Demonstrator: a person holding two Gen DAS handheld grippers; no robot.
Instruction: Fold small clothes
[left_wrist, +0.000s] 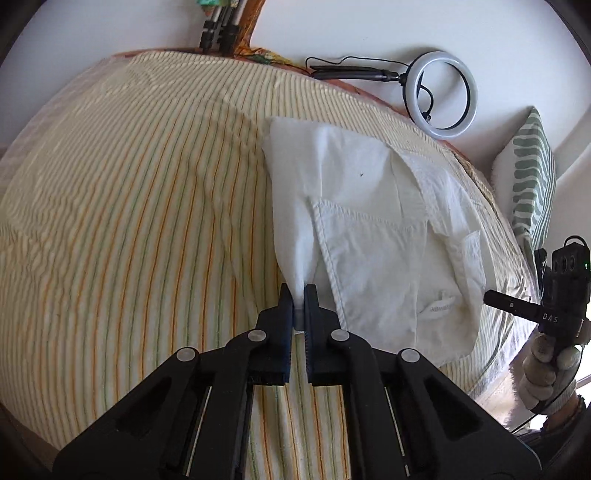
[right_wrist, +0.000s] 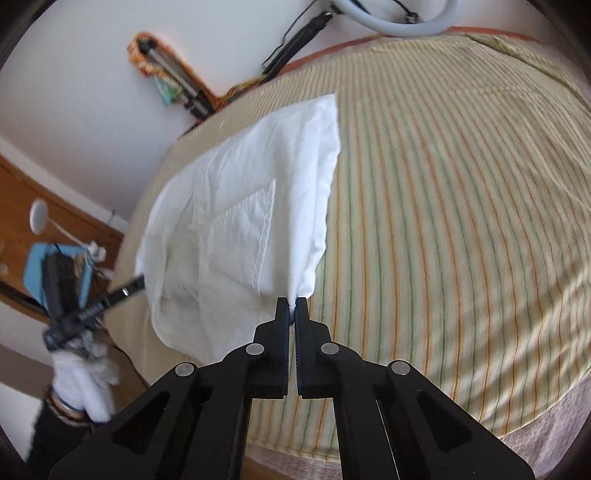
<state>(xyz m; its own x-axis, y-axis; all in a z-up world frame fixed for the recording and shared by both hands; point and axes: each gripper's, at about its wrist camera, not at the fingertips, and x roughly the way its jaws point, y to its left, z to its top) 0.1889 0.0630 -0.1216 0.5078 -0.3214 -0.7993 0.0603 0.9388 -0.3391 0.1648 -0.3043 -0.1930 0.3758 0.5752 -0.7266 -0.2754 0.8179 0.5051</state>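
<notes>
1. The white garment (left_wrist: 369, 236) lies partly on the striped bedspread (left_wrist: 140, 221) and is partly lifted. It is a small white piece with stitched hems and a label near one edge. My reading is that it is held at two points so that one edge stays taut and straight for a fold, not bunched.

2. The left gripper (left_wrist: 299, 295) has its jaws nearly closed on a pinch of white cloth. The fabric rises from between the tips in a narrow fold, so it is gripping the garment's edge or corner rather than only touching it.

3. The right gripper (right_wrist: 291, 306) is likewise clamped tight on a corner of the same garment (right_wrist: 236, 221), with cloth fanning up and away from its tips. The jaws leave just a sliver of gap, filled by fabric.

4. Each camera catches the other tool off to the side, held in a gloved hand (left_wrist: 546, 365) — so the two grips sit well apart, across the garment.

5. The garment lies toward the far side of the bed, near the ring light (left_wrist: 443, 92) on the floor and a green-patterned pillow (left_wrist: 532, 177). The wide striped area beside it looks like where the fold is meant to land — a judgement, not something shown.
</notes>
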